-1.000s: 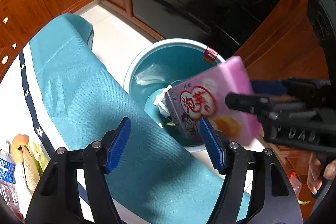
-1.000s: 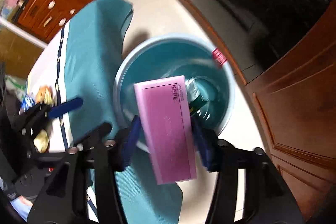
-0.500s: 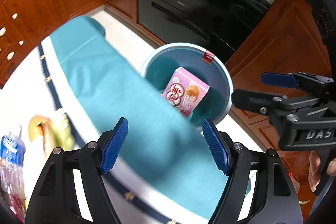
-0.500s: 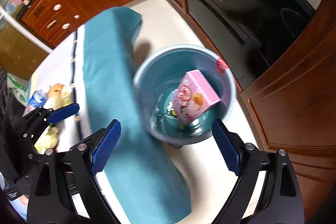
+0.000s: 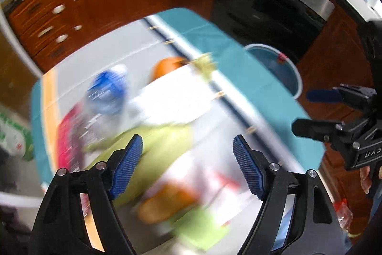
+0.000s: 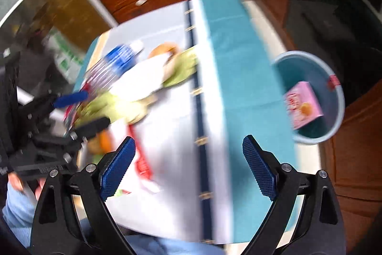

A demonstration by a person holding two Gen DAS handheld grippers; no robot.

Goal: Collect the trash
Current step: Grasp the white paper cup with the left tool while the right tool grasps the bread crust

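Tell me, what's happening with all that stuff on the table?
A person is clearing trash with a gripper in each hand. The pink box already lies in the bin on the floor. The left gripper is opening and the right gripper is open; both are empty over the table, where a bottle, wrappers and food scraps wait.

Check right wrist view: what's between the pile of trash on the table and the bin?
Only tablecloth: its white band, a navy stripe and the teal overhang. No loose item between the trash pile and the bin, which holds the pink box.
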